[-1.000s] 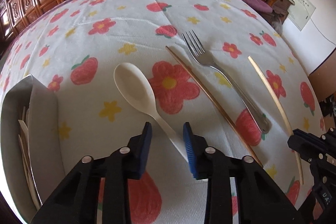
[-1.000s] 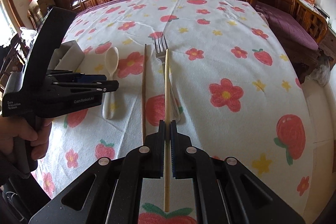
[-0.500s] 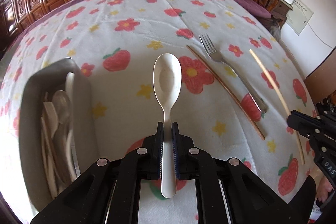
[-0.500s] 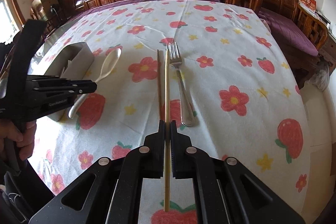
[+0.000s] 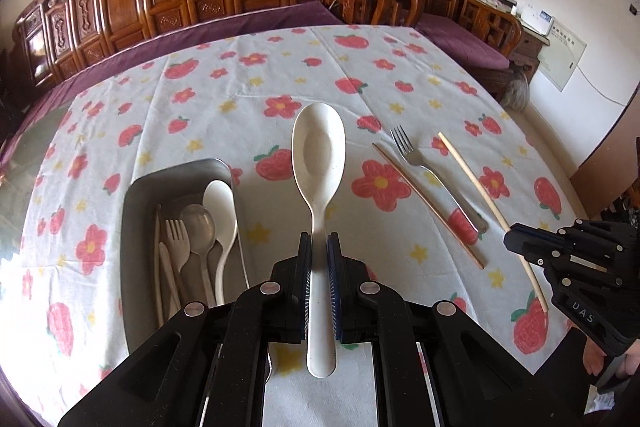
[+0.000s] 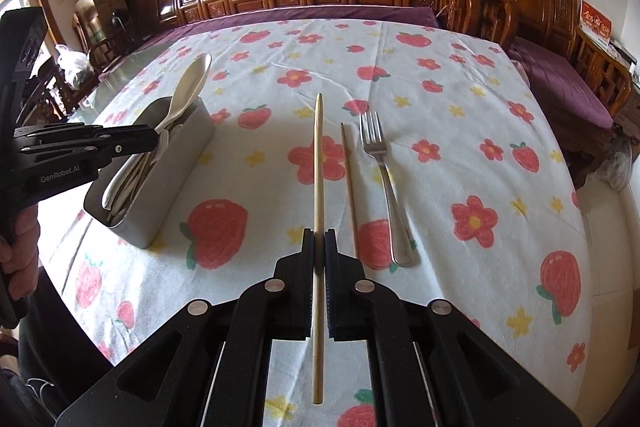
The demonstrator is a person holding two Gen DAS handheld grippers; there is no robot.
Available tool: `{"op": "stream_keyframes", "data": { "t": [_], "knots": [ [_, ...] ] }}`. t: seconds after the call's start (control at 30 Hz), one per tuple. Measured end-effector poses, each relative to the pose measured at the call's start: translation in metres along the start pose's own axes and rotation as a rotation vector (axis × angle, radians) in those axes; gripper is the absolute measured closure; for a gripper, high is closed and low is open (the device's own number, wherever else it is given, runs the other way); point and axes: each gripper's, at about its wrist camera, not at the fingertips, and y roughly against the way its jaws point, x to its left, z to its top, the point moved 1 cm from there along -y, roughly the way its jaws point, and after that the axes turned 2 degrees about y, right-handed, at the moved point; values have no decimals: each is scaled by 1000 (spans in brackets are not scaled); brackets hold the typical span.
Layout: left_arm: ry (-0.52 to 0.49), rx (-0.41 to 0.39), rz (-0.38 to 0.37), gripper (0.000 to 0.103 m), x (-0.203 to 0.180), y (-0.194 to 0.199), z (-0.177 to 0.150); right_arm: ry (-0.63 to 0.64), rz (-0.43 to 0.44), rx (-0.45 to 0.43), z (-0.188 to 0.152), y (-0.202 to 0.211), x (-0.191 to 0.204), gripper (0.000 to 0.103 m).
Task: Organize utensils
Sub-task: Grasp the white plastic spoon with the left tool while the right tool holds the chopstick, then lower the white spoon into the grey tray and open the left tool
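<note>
Since a second ago the left gripper (image 5: 319,251) has closed its jaws on the handle of the cream spoon (image 5: 319,163) and lifted it off the tablecloth (image 5: 248,95), so the spoon now hangs in the air with its bowl pointing away from the camera, just to the right of the metal tray (image 5: 138,211). The right gripper (image 6: 319,247) has also risen a little and stays clamped on the pale bamboo chopstick (image 6: 318,187), which sticks out ahead of the pads and behind them, clear of the cloth. From the right wrist view the spoon's bowl shows above the tray's far end. On the table, the darker chopstick (image 6: 349,187) lies just beside the steel fork (image 6: 384,179), both pointing away from the person. The tray sits on the left side of the table and already holds a white spoon (image 5: 222,215), a metal spoon (image 5: 198,227), a pale fork (image 5: 178,247) and some thin sticks whose kind I cannot make out. A hand (image 6: 18,247) grips the left gripper's handle at the picture's left edge.
</note>
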Motion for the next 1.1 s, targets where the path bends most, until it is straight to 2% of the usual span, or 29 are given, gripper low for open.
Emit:
{"op": "stream_keyframes", "data": {
  "t": [0.3,0.47,0.77,0.83,1.1],
  "knots": [
    [6,-23,-27,96,14,18,-3,19,9,-3,6,2,21,97],
    [6,-22,-14,96,29,22,-8,38,21,-4,13,-2,35,97],
    [53,3,0,96,70,13,-21,83,33,17,21,-13,63,97],
    [73,8,0,103,79,9,-24,101,30,28,22,-16,70,97],
    [125,20,7,103,109,-6,-30,119,21,48,24,-22,81,97]
  ]
}}
